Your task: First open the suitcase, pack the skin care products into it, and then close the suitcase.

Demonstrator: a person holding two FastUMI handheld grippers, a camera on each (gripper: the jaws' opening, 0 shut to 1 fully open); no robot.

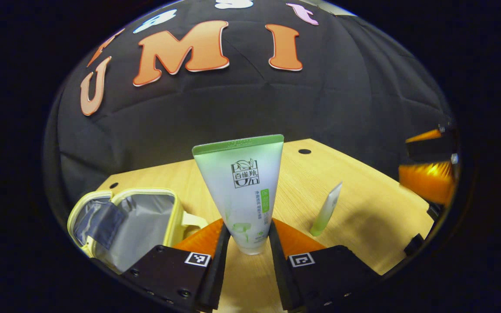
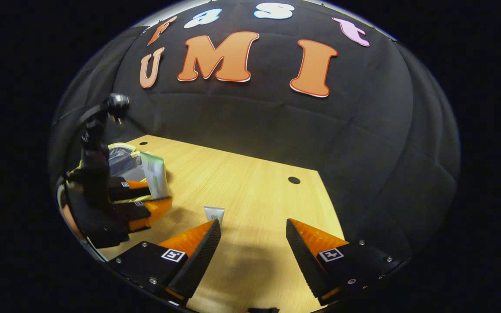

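A large white and green skin care tube [image 1: 245, 191] stands upright between the fingers of my left gripper [image 1: 248, 243], which is shut on its lower end, above the wooden table [image 1: 363, 217]. The small yellow suitcase [image 1: 124, 221] lies open at the lower left, its grey lining showing. A smaller green-white tube [image 1: 326, 209] stands on the table to the right. In the right gripper view my right gripper [image 2: 252, 232] is open over the table, and the small tube [image 2: 214, 214] peeks out just beyond its left finger. Far left there, the left gripper [image 2: 146, 195] holds the large tube [image 2: 155, 179] by the suitcase [image 2: 122, 156].
The table has small dark holes [image 1: 304, 151] near its far edge, and another hole [image 2: 294, 180] shows in the right gripper view. The black cloth wall stands close behind the table. The other gripper [image 1: 429, 174] sits at the right edge of the left gripper view.
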